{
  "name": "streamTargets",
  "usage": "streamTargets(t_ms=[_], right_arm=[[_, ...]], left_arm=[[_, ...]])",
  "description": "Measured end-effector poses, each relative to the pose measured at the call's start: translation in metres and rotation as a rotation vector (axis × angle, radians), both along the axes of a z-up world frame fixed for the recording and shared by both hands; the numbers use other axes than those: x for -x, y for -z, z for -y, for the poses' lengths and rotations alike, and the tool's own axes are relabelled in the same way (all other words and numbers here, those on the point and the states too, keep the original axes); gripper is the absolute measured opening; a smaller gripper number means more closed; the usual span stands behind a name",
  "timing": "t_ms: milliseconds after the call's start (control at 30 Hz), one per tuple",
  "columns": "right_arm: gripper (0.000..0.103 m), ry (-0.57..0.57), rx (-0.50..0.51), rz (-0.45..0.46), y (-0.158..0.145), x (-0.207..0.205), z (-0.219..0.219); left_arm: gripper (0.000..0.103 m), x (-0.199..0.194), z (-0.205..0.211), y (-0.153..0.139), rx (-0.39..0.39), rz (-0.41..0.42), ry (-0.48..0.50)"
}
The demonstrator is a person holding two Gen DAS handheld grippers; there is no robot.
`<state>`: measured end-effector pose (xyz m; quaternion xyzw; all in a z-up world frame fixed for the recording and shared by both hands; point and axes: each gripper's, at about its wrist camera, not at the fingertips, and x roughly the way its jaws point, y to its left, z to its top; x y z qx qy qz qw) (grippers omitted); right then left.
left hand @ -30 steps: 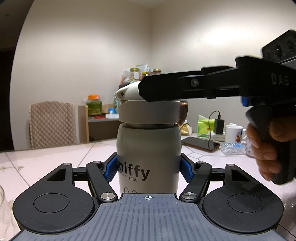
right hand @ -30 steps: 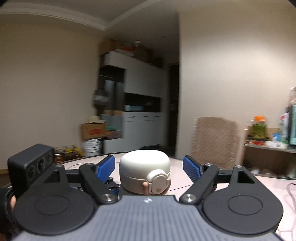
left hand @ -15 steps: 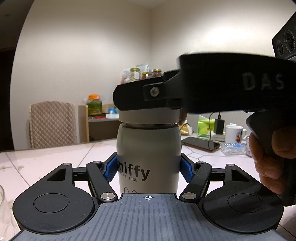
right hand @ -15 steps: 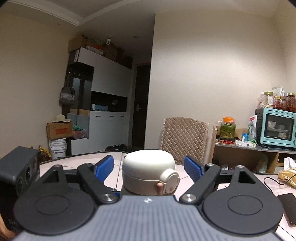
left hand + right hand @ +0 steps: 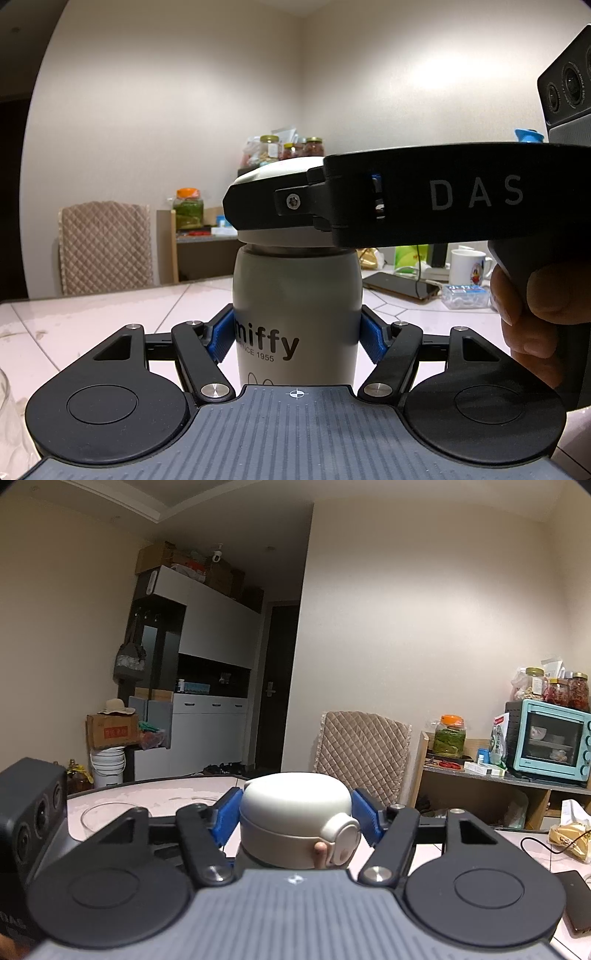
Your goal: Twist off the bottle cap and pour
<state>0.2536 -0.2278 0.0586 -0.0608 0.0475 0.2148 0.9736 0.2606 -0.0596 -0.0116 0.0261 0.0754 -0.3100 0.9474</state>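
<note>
A pale tiled table fills the foreground of a cream-walled room; behind it a shelf carries a jar of green pickles with an orange lid, and further jars of red and pale contents stand on a turquoise oven. The bottle, smooth, grey and cylindrical, stands upright on the table. The left gripper is clamped on its body with ribbed blue pads. The right gripper is clamped on the domed off-white cap.
</note>
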Motion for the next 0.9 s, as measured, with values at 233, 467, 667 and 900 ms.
streamTargets(t_ms=[233, 467, 667, 900], right_arm=[[0.065, -0.15, -0.009, -0.008, -0.002, -0.011, 0.02], [0.065, -0.371, 0.007, -0.038, -0.01, -0.032, 0.046], [0.065, -0.543, 0.009, -0.061, -0.018, -0.05, 0.061], [0.066, -0.539, 0.01, -0.055, -0.024, -0.046, 0.058]], left_arm=[[0.072, -0.019, 0.007, 0.002, 0.001, 0.0, 0.0], [0.072, -0.023, 0.005, 0.004, 0.006, 0.001, 0.0], [0.072, -0.024, 0.009, 0.006, 0.004, 0.004, -0.001], [0.072, -0.024, 0.001, 0.009, 0.002, 0.005, 0.001]])
